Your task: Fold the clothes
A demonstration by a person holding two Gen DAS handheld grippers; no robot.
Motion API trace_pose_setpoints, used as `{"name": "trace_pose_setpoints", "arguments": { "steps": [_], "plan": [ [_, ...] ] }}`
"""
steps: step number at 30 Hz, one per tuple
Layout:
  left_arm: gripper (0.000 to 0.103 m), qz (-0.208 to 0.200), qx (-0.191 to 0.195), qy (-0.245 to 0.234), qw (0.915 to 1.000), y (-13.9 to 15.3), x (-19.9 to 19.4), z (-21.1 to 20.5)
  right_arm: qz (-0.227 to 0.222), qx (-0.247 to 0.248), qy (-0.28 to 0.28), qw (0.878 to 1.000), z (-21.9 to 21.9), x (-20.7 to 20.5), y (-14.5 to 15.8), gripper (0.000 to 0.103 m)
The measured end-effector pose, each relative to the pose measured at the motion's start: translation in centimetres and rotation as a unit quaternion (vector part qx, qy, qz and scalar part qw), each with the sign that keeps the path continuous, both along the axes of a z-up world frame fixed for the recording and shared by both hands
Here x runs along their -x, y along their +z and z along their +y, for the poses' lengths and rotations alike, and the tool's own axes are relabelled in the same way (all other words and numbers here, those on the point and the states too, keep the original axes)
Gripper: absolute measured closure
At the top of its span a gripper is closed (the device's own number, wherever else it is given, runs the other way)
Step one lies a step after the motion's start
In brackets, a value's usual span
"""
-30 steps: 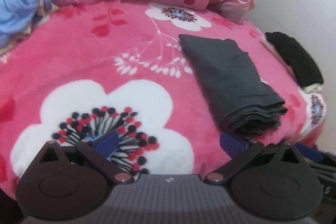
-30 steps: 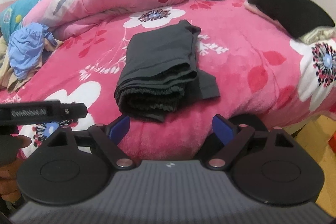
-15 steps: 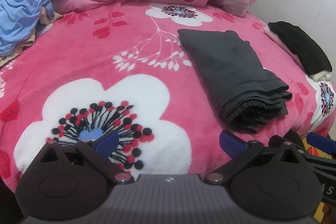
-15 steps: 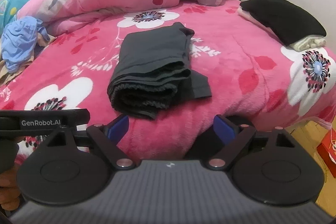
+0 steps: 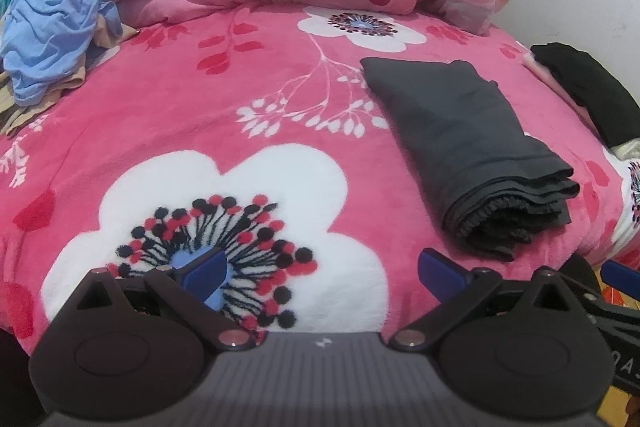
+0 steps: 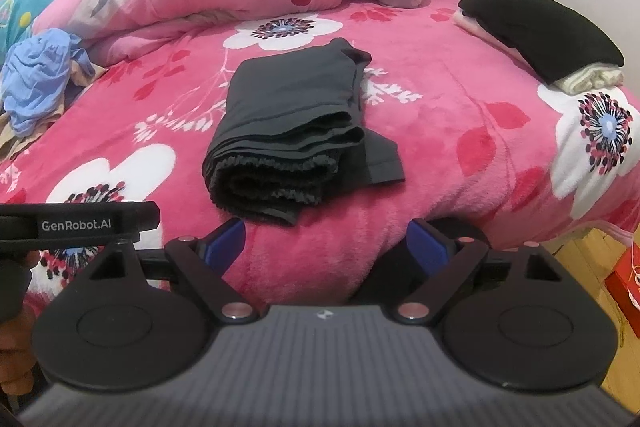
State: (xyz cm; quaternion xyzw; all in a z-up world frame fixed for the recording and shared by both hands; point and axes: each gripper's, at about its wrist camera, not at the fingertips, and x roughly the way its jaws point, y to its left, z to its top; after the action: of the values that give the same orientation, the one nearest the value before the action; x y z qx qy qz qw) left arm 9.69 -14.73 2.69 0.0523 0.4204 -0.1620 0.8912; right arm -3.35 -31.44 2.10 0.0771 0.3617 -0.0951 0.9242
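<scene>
The dark grey folded garment [image 5: 468, 147] lies near the right edge of the pink floral blanket [image 5: 168, 131] in my left wrist view, already folded; my left gripper [image 5: 320, 269] is wide open and empty. A crumpled blue garment [image 5: 52, 35] waits at the left edge, unfolded.

From the right wrist, my right gripper [image 6: 324, 247] gapes empty before the near edge; a black folded pile [image 6: 540, 31] sits at the far right corner, apparently done.

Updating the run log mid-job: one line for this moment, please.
left hand-held gripper: open, empty | right hand-held gripper: open, empty | grey garment: folded on bed | blue garment: crumpled, unfolded
</scene>
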Motion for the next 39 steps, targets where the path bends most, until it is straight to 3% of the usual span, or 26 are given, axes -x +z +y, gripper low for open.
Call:
{"name": "trace_pose_setpoints", "arguments": {
  "steps": [39],
  "plan": [
    [0.001,0.001,0.004,-0.001,1.0000,-0.01,0.24,-0.03,0.000,0.023,0.006,1.000,0.96,-0.30,0.60,0.015]
  ]
}}
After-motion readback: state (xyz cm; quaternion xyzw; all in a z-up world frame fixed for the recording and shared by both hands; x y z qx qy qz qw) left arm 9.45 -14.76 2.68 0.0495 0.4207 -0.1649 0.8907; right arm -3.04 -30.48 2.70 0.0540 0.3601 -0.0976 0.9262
